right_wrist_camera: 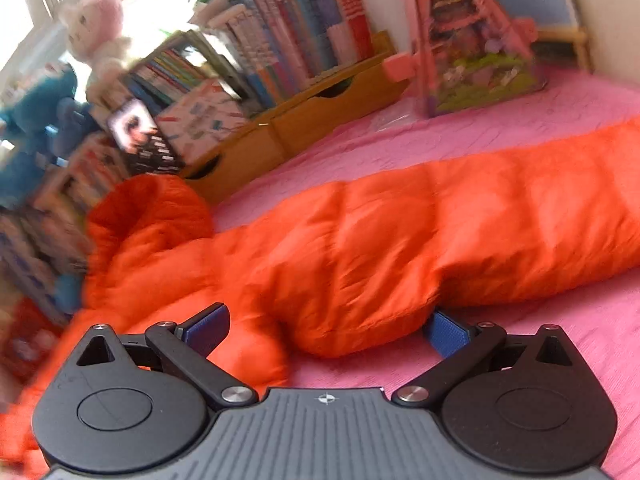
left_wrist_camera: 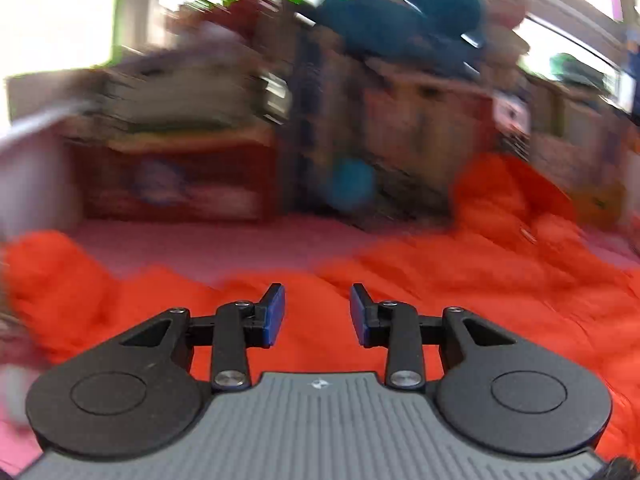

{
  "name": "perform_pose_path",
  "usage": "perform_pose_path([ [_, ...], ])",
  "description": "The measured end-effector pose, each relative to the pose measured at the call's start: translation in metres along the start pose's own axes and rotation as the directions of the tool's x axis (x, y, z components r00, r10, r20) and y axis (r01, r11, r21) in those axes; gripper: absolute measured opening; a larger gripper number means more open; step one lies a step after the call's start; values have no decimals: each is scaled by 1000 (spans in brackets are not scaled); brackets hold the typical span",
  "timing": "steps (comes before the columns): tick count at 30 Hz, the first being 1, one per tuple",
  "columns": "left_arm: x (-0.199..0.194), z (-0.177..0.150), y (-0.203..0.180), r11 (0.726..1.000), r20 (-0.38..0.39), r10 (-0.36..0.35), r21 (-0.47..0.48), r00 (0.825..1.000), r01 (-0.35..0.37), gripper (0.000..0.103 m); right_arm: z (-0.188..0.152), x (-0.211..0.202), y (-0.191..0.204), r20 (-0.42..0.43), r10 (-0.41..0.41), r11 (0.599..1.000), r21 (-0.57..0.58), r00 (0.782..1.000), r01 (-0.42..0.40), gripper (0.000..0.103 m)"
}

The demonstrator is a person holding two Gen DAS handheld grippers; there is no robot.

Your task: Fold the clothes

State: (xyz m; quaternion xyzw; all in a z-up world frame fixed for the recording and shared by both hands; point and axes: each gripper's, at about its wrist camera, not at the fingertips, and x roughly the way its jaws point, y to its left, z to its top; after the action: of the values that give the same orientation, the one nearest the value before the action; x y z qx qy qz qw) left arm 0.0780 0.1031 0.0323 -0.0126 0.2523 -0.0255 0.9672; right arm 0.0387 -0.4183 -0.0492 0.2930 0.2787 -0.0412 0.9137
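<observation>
An orange puffer jacket (right_wrist_camera: pixel 400 232) lies spread on the pink bedspread (right_wrist_camera: pixel 520 120), its hood (right_wrist_camera: pixel 148 212) bunched at the left and a sleeve stretching to the right. In the right wrist view my right gripper (right_wrist_camera: pixel 326 332) stands wide open, and a puffy fold of the jacket bulges between its blue pads (right_wrist_camera: pixel 208 330) without being pinched. The left wrist view is motion-blurred. There my left gripper (left_wrist_camera: pixel 318 314) hovers over the jacket (left_wrist_camera: pixel 440 280) with its jaws a little apart and nothing between them.
A low wooden shelf (right_wrist_camera: pixel 312 120) packed with books, boxes and plush toys (right_wrist_camera: pixel 100 24) runs along the far edge of the bed. A pink toy house (right_wrist_camera: pixel 472 40) stands at the back right. Bare pink bedspread (left_wrist_camera: pixel 220 244) shows beyond the jacket.
</observation>
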Motion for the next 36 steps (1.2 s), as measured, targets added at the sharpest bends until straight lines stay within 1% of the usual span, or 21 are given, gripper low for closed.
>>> perform_pose_path([
  [1, 5, -4, -8, 1000, -15, -14, 21, 1000, 14, 34, -2, -2, -3, -7, 57, 998, 30, 998, -57, 103],
  [3, 16, -11, -18, 998, -50, -29, 48, 998, 32, 35, -3, -1, -5, -21, 129, 990, 55, 991, -128, 103],
  [5, 25, -15, -22, 998, -85, -32, 50, 996, 37, 38, -2, 5, -1, -44, 128, 991, 32, 991, -126, 103],
  [7, 30, -19, -25, 998, -92, -17, 62, 996, 23, 39, 2, 15, 9, -53, 110, 993, -23, 993, -112, 101],
  [8, 32, -21, -27, 997, -93, -9, 70, 996, 16, 41, 4, 21, 13, -48, 78, 996, -38, 996, -79, 88],
  [9, 33, -21, -28, 997, -94, -4, 76, 996, 11, 44, 7, 26, 17, -43, 44, 998, -53, 998, -47, 58],
  [11, 33, -21, -30, 996, -94, 0, 86, 996, 8, 48, 13, 36, 19, -35, -14, 999, -53, 999, 12, 27],
  [14, 35, -23, -34, 996, -98, -5, 93, 995, 14, 51, 28, 42, 4, 10, -62, 998, 8, 998, 62, 18],
  [15, 35, -25, -34, 995, -99, -8, 94, 995, 17, 53, 33, 44, -1, 24, -79, 997, 28, 997, 78, 17],
  [18, 34, -26, -36, 995, -98, -3, 103, 995, 13, 53, 47, 45, -17, 3, -37, 998, 43, 999, 36, 19],
  [19, 31, -26, -35, 995, -95, -10, 96, 995, 19, 53, 48, 41, -22, -8, 14, 999, 49, 1000, -13, 22],
  [20, 26, -24, -32, 996, -94, -26, 77, 995, 34, 53, 47, 36, -26, -13, 61, 997, 46, 998, -61, 30],
  [21, 21, -23, -28, 997, -94, -45, 52, 994, 51, 53, 44, 29, -27, -19, 103, 995, 20, 995, -103, 55],
  [23, 7, -22, -16, 998, -94, -66, 10, 993, 67, 53, 36, 16, -27, -47, 169, 984, -52, 984, -172, 88],
  [25, -6, -24, -6, 998, -91, -58, -7, 994, 58, 53, 23, 7, -18, -95, 203, 967, -140, 975, -215, 89],
  [27, -19, -27, 3, 999, -93, -34, -7, 995, 34, 53, 8, 2, -5, -148, 193, 950, -219, 970, -223, 90],
  [30, -29, -33, 15, 1000, -110, 5, 4, 994, -4, 53, -13, -1, 8, -181, 193, 937, -259, 964, -236, 96],
  [32, -24, -38, 22, 1000, -147, 4, -10, 989, -5, 53, -26, -3, 18, -187, 190, 927, -289, 964, -239, 94],
  [34, -13, -45, 25, 999, -197, -14, -36, 980, 7, 48, -36, -5, 29, -176, 183, 918, -321, 967, -232, 70],
  [35, -10, -48, 25, 999, -204, -23, -41, 979, 15, 43, -40, -5, 33, -175, 170, 919, -326, 970, -220, 46],
  [36, -9, -51, 21, 999, -191, -30, -37, 981, 23, 38, -43, -6, 38, -168, 144, 924, -329, 975, -193, 37],
])
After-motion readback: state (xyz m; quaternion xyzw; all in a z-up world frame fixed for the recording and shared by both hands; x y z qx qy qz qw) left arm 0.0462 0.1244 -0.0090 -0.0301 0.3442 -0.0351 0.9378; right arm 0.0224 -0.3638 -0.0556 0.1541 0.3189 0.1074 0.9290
